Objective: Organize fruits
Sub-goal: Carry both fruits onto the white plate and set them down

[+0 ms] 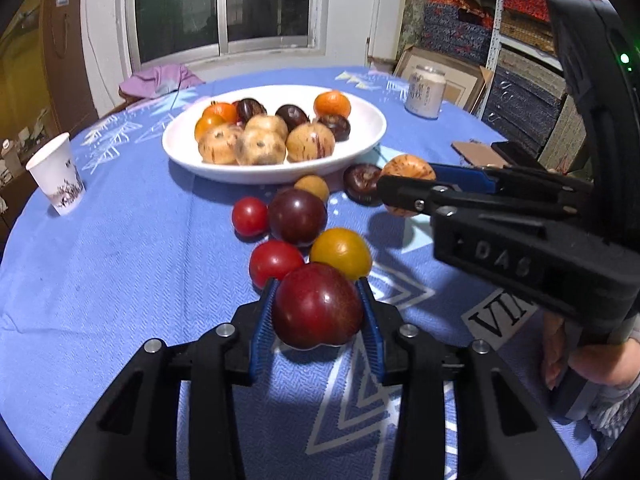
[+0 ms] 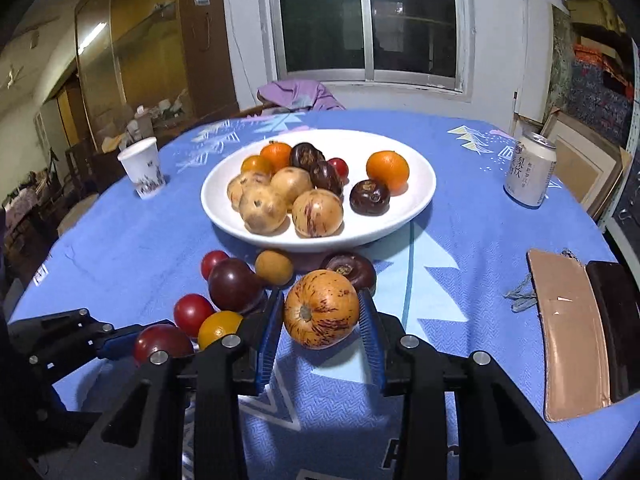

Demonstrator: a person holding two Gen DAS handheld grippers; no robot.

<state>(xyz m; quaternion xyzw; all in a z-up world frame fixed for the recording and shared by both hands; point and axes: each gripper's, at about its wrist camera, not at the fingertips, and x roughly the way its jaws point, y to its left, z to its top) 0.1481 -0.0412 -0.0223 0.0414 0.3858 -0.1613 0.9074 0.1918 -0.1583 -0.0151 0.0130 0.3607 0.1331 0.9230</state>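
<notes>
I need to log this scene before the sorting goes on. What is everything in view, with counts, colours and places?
white bowl: one, table centre, holding speckled tan, dark brown, orange and small red fruits
loose fruits: about six, red, dark red, yellow, tan, dark brown, in front of the bowl
paper cup: one, white, left
can: one, white, right
tablecloth: blue
left gripper: shut on dark red plum
right gripper: shut on streaked tan fruit

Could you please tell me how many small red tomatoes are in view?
3: two small red round tomatoes lie on the blue tablecloth, one sits in the white oval plate; more may be hidden there.
</notes>
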